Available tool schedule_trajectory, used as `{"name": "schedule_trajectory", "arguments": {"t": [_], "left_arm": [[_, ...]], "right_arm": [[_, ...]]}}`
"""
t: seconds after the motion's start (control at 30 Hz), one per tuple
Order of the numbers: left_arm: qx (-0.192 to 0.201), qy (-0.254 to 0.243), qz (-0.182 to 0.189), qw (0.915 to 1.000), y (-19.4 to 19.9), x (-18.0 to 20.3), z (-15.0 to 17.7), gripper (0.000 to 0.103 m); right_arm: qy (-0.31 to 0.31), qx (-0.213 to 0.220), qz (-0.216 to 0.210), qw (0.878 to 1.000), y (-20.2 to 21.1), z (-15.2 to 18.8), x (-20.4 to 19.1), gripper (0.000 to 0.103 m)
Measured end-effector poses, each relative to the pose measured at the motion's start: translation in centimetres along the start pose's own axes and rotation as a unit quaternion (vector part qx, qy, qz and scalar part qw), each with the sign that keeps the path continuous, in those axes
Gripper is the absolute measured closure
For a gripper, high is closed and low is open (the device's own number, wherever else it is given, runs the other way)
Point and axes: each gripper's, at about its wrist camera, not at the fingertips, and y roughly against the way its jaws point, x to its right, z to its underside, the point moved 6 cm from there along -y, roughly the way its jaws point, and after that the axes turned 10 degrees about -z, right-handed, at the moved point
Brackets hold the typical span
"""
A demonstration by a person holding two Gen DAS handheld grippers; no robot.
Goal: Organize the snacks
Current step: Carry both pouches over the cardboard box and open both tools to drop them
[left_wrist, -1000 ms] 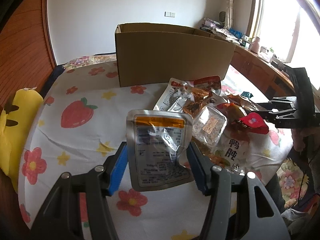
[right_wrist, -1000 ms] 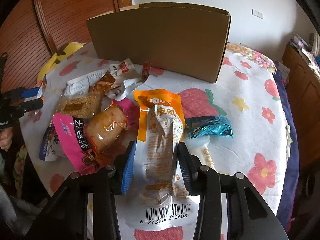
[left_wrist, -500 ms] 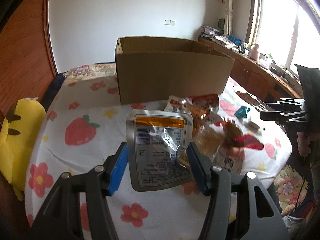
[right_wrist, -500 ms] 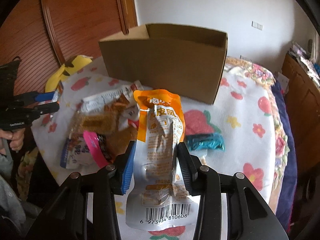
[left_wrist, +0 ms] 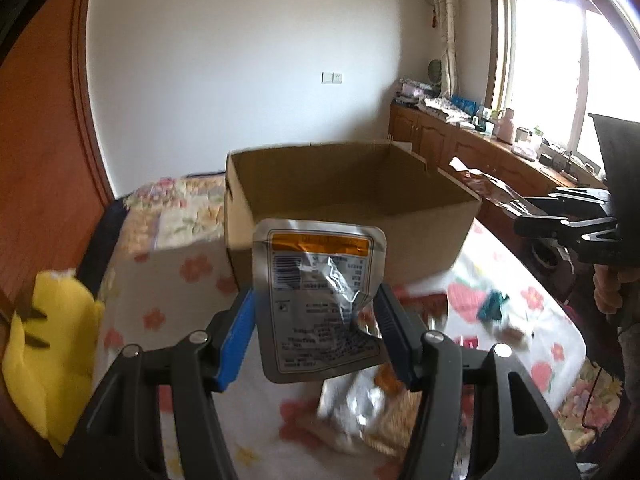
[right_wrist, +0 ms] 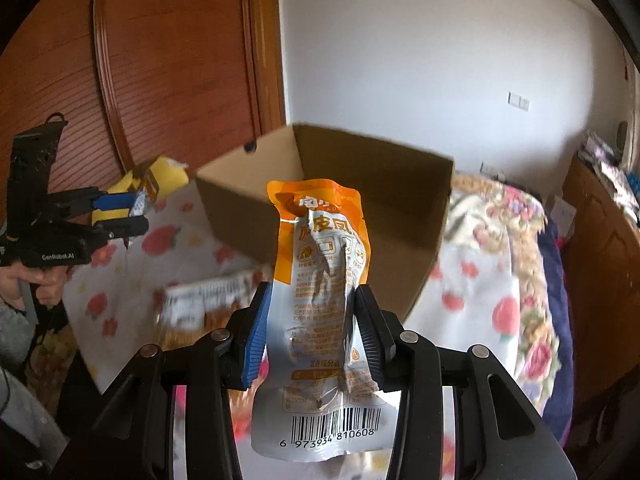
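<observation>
My left gripper (left_wrist: 316, 316) is shut on a silver pouch with an orange band (left_wrist: 320, 296), held upright above the flowered cloth. Behind the pouch stands the open cardboard box (left_wrist: 344, 188), its inside looking bare from here. My right gripper (right_wrist: 310, 320) is shut on a tall orange and white snack bag (right_wrist: 324, 312) with a barcode at its bottom. The same cardboard box (right_wrist: 400, 200) lies beyond that bag. Each gripper shows in the other's view: the right gripper (left_wrist: 568, 226) at the far right, the left gripper (right_wrist: 116, 216) at the far left with its pouch.
More snack packets (left_wrist: 360, 404) lie blurred on the flowered cloth (left_wrist: 168, 292) below, with a teal packet (left_wrist: 494, 306) to the right. A yellow plush toy (left_wrist: 48, 344) sits at the left edge. A wooden wardrobe (right_wrist: 168, 60) and a sideboard (left_wrist: 460, 144) stand around.
Both grippers have risen with their packets. The box's inside has come into sight, and the pile of snacks has dropped low and blurred in both views.
</observation>
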Motion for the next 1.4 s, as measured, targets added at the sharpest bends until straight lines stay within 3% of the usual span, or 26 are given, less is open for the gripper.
{"name": "schedule_trajectory", "arguments": {"t": [0.3, 0.5, 0.93, 1.07, 1.1, 1.4], "left_arm": [[0.02, -0.002, 0.012, 0.9997, -3.6, 0.2, -5.5, 0.044], [0.015, -0.003, 0.013, 0.9998, -6.9, 0.0, -7.4, 0.044], [-0.009, 0.005, 0.004, 0.9999, -12.3, 0.1, -8.1, 0.041], [-0.008, -0.009, -0.004, 0.9999, -12.5, 0.9, -7.8, 0.035], [-0.009, -0.009, -0.004, 0.9999, -12.6, 1.0, -7.8, 0.034], [0.001, -0.001, 0.004, 1.0, -9.5, 0.9, -7.1, 0.033]], "right_arm": [[0.023, 0.031, -0.003, 0.999, -3.1, -6.0, 1.8, 0.061], [0.022, 0.028, 0.004, 0.999, -6.3, -7.7, 3.5, 0.061], [-0.011, 0.001, 0.027, 1.0, -11.0, -6.7, 7.1, 0.061], [-0.016, 0.006, 0.024, 1.0, -10.9, -6.7, 7.1, 0.06], [-0.017, 0.006, 0.023, 1.0, -10.8, -6.7, 7.0, 0.056], [-0.028, 0.019, 0.013, 0.999, -8.2, -6.0, 5.8, 0.055]]}}
